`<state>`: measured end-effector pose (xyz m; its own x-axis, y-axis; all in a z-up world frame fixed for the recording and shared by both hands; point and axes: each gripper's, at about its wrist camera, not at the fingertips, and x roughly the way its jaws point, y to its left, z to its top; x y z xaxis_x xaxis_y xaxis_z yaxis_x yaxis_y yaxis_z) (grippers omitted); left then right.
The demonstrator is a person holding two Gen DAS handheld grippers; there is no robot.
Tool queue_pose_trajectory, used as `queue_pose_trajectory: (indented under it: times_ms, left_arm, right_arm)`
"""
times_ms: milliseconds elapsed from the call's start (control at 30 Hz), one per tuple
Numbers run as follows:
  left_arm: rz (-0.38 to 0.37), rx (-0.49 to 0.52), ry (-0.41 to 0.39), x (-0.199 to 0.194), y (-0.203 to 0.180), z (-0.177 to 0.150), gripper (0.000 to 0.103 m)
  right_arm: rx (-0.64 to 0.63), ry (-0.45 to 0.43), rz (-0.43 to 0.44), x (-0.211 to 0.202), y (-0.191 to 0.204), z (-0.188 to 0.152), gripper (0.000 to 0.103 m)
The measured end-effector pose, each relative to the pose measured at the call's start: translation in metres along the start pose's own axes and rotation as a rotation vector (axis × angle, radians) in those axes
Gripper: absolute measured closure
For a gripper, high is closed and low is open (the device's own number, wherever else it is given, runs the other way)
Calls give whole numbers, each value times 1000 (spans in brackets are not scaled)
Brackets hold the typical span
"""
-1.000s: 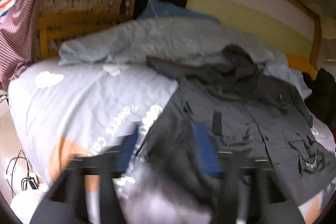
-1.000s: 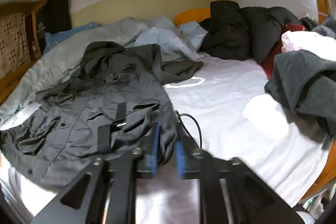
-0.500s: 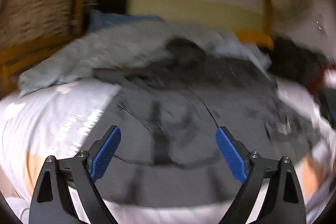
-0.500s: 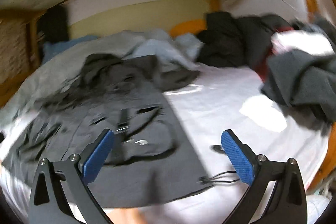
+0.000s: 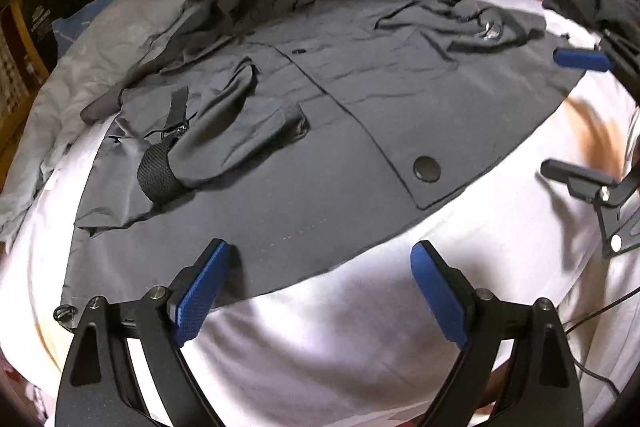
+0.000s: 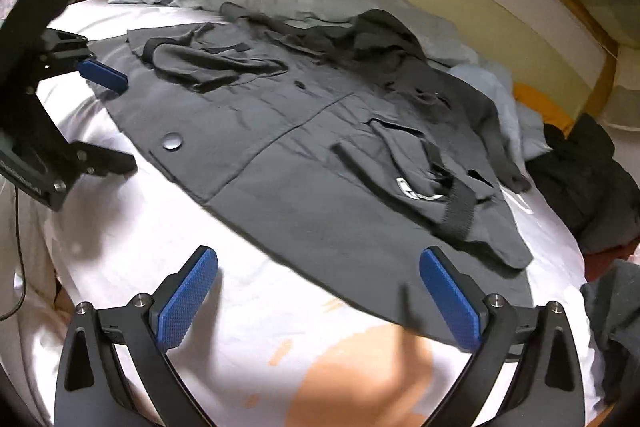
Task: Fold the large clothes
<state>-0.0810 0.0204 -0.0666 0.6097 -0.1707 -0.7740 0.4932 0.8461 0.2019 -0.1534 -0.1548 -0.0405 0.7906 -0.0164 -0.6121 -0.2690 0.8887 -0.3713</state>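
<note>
Dark grey jacket (image 5: 320, 131) spread flat on the white bedsheet (image 5: 360, 327), both tongs empty.

The left gripper (image 5: 320, 291) and right gripper (image 6: 320, 299) hang at the jacket's near hem, jaws spread wide, gripping nothing. A round snap button (image 5: 427, 168) sits near that hem; what looks like a crumpled hood (image 6: 384, 31) lies at the far end.

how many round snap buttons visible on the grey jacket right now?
1. A single dark round snap sits on the front flap of the grey jacket near its bottom hem, also seen from the right wrist. Others may be hidden under the folded sleeves and crumpled hood.
</note>
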Motion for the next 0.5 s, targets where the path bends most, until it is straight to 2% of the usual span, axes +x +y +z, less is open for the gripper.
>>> queue_pose_trajectory:
  times_ms: [67, 100, 167, 200, 233, 267, 300, 333, 367, 400, 433, 467, 500]
  left_arm:
    - [21, -12, 2, 6, 2, 0, 8]
    - [49, -12, -5, 6, 2, 3, 2]
    - [184, -41, -58, 7, 6, 4, 0]
    - [258, -75, -80, 3, 8, 1, 0]
    - [378, -125, -88, 3, 18, 2, 1]
    - [458, -175, -80, 4, 32, 1, 3]
    - [475, -224, -68, 5, 45, -1, 6]
    - [451, -291, -50, 6, 60, -5, 8]
    - [420, -361, -37, 6, 74, -9, 14]
    - [403, -410, -33, 5, 83, -13, 20]
    - [381, -460, -39, 3, 92, -16, 22]
    - [357, -506, -47, 1, 98, -18, 26]
    - [333, -561, -58, -3, 106, -21, 30]
  right_arm:
    - [-4, 35, -61, 11, -1, -2, 1]
    - [-9, 65, -109, 19, -1, -3, 1]
    - [21, 71, -122, 24, -5, -4, 1]
    - [39, 48, -166, 23, -9, -4, 1]
    - [45, 39, -230, 22, -13, -4, 1]
    - [46, 37, -316, 23, -18, -3, 1]
    - [45, 49, -405, 28, -25, -5, 1]
    - [52, 66, -433, 32, -30, -6, 1]
    - [76, 89, -439, 35, -38, -7, 2]
    - [135, 98, -409, 36, -49, -9, 6]
    - [179, 90, -387, 33, -55, -10, 21]
    - [234, 68, -381, 28, -64, -9, 29]
    - [270, 43, -389, 22, -69, -8, 29]
